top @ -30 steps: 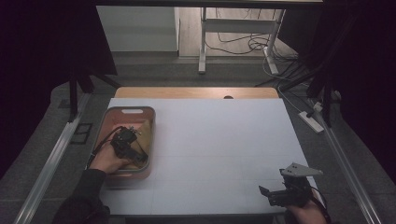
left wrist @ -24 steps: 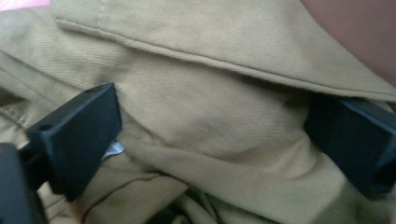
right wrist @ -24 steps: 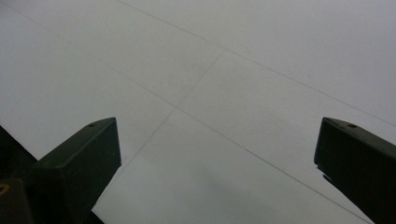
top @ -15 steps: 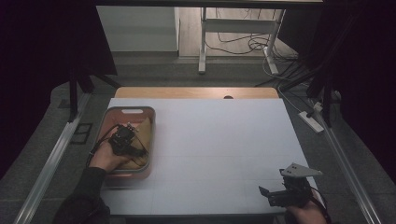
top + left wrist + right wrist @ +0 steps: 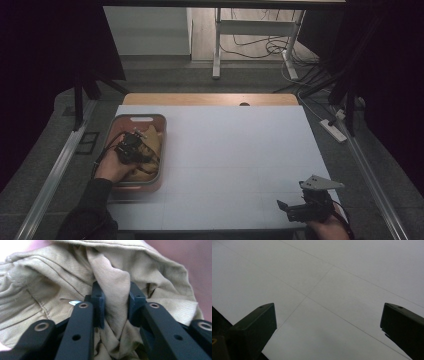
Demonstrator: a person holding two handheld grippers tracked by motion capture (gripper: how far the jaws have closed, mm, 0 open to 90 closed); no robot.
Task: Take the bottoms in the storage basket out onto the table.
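Gripping a raised fold of the tan cloth (image 5: 110, 290) is the step judged to be in hand: in the left gripper view, the left gripper (image 5: 113, 306) is seen with its jaws closed in on a ridge of fabric, which is pinched between the two pads. The cloth lies bunched inside the pink basket (image 5: 150, 120), which stands on the left part of the white surface (image 5: 235, 150). From the high view, the left gripper (image 5: 137, 145) is seen down in the basket, with the hand just behind it.

The right gripper (image 5: 292, 210) is held low at the near right edge of the surface, well apart from the basket. In the right gripper view its jaws are spread wide over bare surface, with nothing between them.

A lift is judged to be called for next: the pinch would have to be kept firm while the cloth is drawn up and clear of the basket rim, so that a trailing part is not snagged. The spread right gripper could then be brought across to take a second hold.

Compared with the picture from a second ago, the left gripper has been shifted slightly within the basket, while the right gripper has been kept in the same place.
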